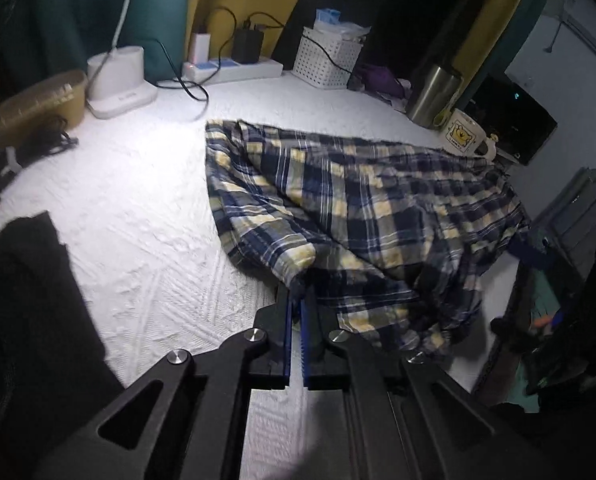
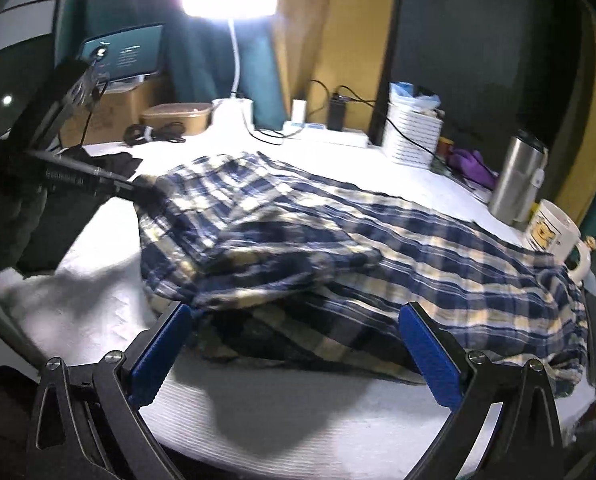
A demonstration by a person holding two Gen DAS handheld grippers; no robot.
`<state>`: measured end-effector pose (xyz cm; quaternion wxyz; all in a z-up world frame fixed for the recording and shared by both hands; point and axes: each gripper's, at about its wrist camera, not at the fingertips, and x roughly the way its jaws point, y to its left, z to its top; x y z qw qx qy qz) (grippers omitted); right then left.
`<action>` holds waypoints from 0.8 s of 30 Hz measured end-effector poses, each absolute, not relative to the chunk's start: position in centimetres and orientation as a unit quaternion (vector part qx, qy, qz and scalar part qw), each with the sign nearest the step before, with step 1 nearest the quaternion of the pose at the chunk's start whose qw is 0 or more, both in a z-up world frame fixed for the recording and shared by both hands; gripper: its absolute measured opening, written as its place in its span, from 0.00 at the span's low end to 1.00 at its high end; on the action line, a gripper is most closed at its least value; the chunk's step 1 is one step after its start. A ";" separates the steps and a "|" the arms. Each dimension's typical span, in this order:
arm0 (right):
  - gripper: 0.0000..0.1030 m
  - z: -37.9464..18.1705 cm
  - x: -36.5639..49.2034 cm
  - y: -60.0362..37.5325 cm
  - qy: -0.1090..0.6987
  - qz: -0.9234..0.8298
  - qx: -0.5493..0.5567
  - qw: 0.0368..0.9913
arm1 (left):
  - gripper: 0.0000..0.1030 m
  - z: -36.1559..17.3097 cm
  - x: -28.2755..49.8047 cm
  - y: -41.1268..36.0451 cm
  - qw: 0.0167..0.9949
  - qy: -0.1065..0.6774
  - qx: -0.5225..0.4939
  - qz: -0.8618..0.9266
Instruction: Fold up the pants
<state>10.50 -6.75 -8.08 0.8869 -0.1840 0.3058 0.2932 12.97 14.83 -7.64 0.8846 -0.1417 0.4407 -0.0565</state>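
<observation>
**Plaid pants half folded on the white table, one corner pinched**

Spread across the middle and right of the white table [image 1: 145, 216]: plaid pants [image 1: 362, 208] in navy, blue and pale yellow, rumpled, with one layer lying doubled over another. Reaching to the table's right edge, close to a cream mug [image 1: 464, 138] with a yellow picture on it. Just beyond the mug, a steel tumbler [image 1: 434, 94].

Left gripper [image 1: 298, 292]: jaws drawn together, blue pads nearly touching, a near corner of the pants clamped between the tips. Seen also from the right wrist camera, at the far left corner of the cloth, its dark tips [image 2: 149, 192] buried in the fabric.

Right gripper [image 2: 298, 320]: jaws spread wide, blue pads well apart, nothing between them under pressure. Poised at the near edge of the pants, the folded hem lying just ahead of and between the two fingers; contact with the cloth not clear.

Along the far edge of the table: a lit white desk lamp [image 2: 229, 0], a white power strip [image 1: 233, 70] with plugs and black cables, a white perforated basket [image 1: 326, 60], and a tan lidded box [image 1: 41, 100] at far left. Dark cloth [image 1: 21, 264] at near left.
</observation>
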 end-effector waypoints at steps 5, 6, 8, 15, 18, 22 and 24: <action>0.98 -7.9 10.0 -5.7 0.298 0.319 -0.184 0.881 | 0.02 -4.5 13.2 14.1 0.880 0.449 -0.142 -0.058; 0.98 -8.0 10.1 -5.7 0.298 0.321 -0.184 0.880 | 0.02 -3.9 13.3 13.8 0.877 0.457 -0.139 -0.061; 0.98 -8.1 10.2 -5.7 0.297 0.322 -0.183 0.880 | 0.02 -3.2 13.3 13.0 0.876 0.462 -0.125 -0.064; 0.98 -8.4 11.0 -6.0 0.301 0.328 -0.177 0.878 | 0.02 -5.5 13.5 14.1 0.865 0.482 -0.142 -0.017; 0.98 -8.5 10.9 -5.8 0.300 0.336 -0.182 0.874 | 0.04 -6.3 12.6 15.3 0.861 0.479 -0.171 -0.007; 0.98 -8.9 11.0 -5.5 0.307 0.340 -0.186 0.869 | 0.47 -7.0 10.2 16.4 0.868 0.462 -0.183 0.006; 0.98 -9.1 10.9 -5.2 0.309 0.341 -0.189 0.868 | 0.51 -7.3 9.4 16.6 0.868 0.459 -0.189 0.001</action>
